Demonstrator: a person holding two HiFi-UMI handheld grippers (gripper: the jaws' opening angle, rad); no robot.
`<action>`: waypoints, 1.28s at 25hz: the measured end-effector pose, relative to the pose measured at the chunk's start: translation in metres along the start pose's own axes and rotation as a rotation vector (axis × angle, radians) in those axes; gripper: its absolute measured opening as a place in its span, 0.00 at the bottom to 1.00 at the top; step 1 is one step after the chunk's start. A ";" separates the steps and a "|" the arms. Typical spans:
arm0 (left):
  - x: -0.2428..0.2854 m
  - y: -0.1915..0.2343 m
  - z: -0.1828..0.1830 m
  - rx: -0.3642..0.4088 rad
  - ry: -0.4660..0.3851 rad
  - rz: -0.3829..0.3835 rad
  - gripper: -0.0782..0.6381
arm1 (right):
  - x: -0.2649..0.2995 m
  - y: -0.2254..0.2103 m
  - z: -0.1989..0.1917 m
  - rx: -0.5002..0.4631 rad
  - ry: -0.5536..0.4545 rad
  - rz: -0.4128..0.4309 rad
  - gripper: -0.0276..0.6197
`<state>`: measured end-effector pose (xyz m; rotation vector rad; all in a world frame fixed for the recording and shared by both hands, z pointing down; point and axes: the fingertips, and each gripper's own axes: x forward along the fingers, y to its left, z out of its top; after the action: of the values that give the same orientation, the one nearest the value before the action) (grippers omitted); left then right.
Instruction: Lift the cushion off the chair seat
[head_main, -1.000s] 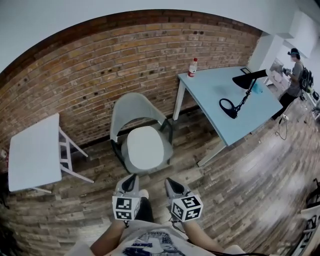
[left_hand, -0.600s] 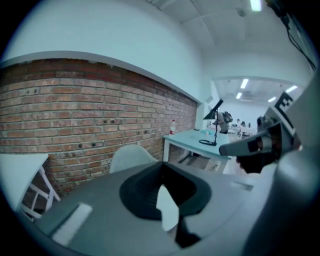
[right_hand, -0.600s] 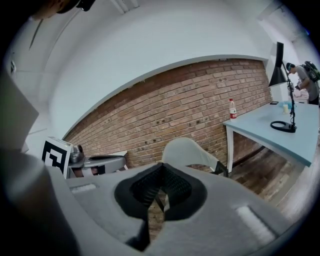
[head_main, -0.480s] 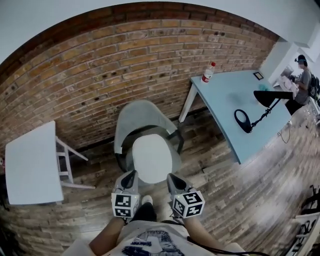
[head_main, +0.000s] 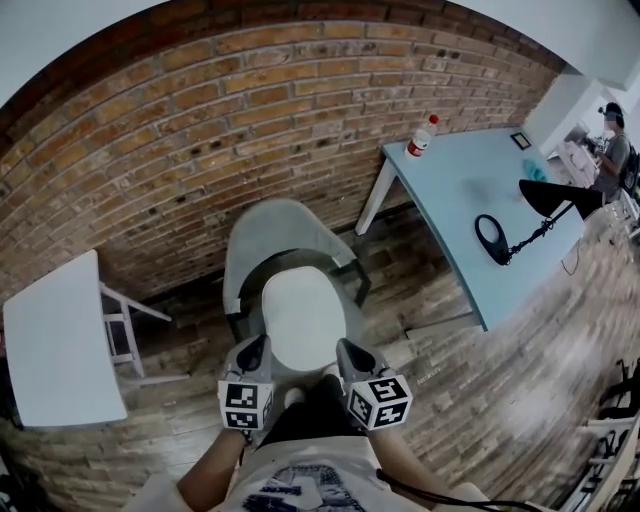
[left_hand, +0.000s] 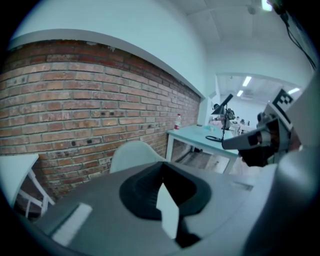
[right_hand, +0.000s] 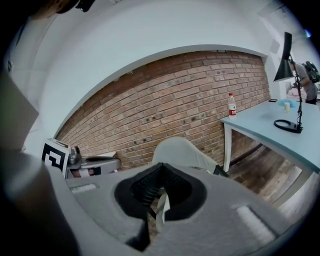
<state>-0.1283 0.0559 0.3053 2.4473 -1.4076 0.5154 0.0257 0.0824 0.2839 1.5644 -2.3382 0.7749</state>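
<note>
Nothing is lifted yet: the white cushion (head_main: 303, 318) lies on the grey chair (head_main: 270, 235) seat; left tongs (head_main: 255, 346) and right tongs (head_main: 348, 349), both clenched empty, hover near its front edge.

Plank floor (head_main: 460, 400) carries chair (head_main: 280, 235), white table (head_main: 60, 340), blue table (head_main: 470, 190)

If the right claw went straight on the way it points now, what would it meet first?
Probably the chair's backrest, straight ahead of the right claw. The line seems to clear the cushion, though depth is unclear.
</note>
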 end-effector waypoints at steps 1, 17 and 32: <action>0.004 0.000 -0.003 -0.004 0.008 -0.001 0.10 | 0.004 -0.003 -0.002 0.002 0.005 -0.003 0.04; 0.117 0.039 -0.077 0.002 0.136 0.039 0.10 | 0.112 -0.091 -0.049 0.019 0.087 -0.037 0.04; 0.209 0.065 -0.173 -0.035 0.220 0.097 0.10 | 0.204 -0.169 -0.130 0.064 0.181 -0.057 0.04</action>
<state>-0.1169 -0.0681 0.5551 2.2241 -1.4351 0.7498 0.0824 -0.0587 0.5371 1.5097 -2.1513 0.9441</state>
